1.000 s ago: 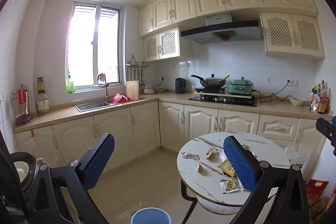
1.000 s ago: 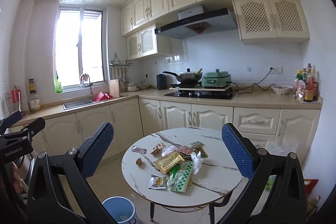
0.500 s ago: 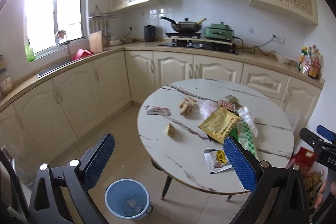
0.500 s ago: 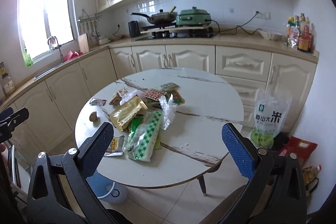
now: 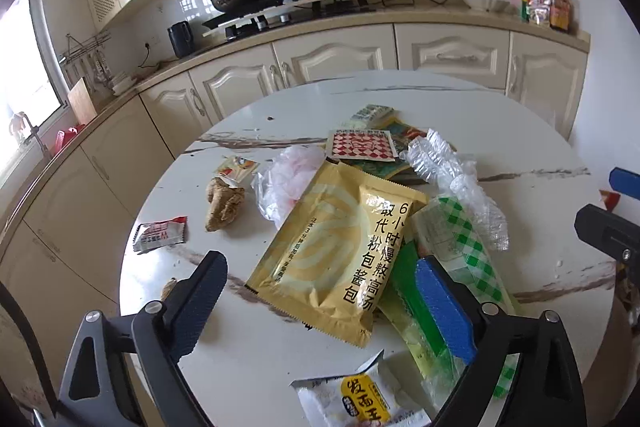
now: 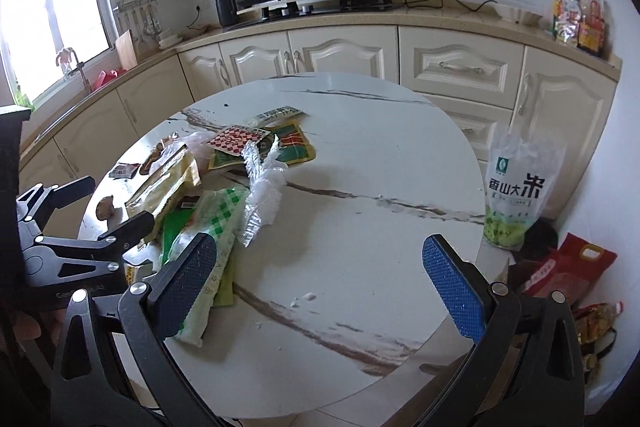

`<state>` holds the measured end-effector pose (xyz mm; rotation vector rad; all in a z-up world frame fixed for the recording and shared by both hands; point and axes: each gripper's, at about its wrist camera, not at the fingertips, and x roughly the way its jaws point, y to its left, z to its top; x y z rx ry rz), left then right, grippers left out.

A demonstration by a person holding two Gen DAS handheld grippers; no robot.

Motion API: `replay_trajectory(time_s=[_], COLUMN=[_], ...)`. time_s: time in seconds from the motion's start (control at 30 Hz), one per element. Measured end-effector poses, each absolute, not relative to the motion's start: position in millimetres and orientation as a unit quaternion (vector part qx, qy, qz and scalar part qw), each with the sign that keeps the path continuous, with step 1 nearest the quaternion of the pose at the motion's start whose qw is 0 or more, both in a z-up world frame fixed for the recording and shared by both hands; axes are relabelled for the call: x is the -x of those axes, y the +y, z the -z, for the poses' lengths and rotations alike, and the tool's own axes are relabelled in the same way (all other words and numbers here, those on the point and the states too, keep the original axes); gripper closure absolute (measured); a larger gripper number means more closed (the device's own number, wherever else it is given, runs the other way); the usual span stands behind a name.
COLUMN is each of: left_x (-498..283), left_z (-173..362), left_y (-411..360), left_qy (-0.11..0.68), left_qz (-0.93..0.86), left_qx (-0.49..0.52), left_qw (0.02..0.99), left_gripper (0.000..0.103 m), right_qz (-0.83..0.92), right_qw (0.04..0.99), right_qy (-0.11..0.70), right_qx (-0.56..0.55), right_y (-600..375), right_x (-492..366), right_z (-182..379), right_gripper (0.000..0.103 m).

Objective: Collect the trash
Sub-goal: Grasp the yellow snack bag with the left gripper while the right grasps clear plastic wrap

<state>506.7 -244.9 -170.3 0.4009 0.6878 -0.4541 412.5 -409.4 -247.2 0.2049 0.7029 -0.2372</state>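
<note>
I'm at the reach, nothing collected yet. Round marble table in a cream-cabinet kitchen; the wrapper heap lies at its nine o'clock side. My left gripper is closing, empty, over the yellow sauce packet. My right gripper gapes empty. Next: pinch the packet.

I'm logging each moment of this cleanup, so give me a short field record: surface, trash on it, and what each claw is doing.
surface: round marble-look table
trash: yellow sauce packet, green checked wrapper, crumpled clear plastic, red checked sachet
left claw: closing, hovering over the yellow sauce packet, not gripping
right claw: open, over bare tabletop, empty
</note>
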Motion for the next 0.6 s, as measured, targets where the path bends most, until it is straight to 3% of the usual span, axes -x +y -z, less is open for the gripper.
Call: replay_trajectory(time_s=[0.17,0.3,0.5,0.6], left_x=[-547,-570,-568,-560], left_z=[185,181,164,153], left_y=[-255,-248,-217,-194], left_qy=[0.363,0.366,0.351,0.347], left_qz=[0.245,0.258,0.271,0.283], left_qx=[-0.164,-0.147,-0.103,-0.074], left_qw=[0.884,0.882,0.89,0.891], left_gripper=[0.033,0.061,0.087,0.09], right_qz=[0.108,0.091,0.064,0.063], right_qw=[0.925,0.923,0.917,0.911], right_qy=[0.353,0.362,0.381,0.394], right_qx=[-0.094,-0.093,-0.1,-0.103], right_y=[-416,-415,-411,-411], right_x=[-439,-458,-491,-509], right_z=[256,259,265,271], right_gripper=[0.0,0.0,0.0,0.0])
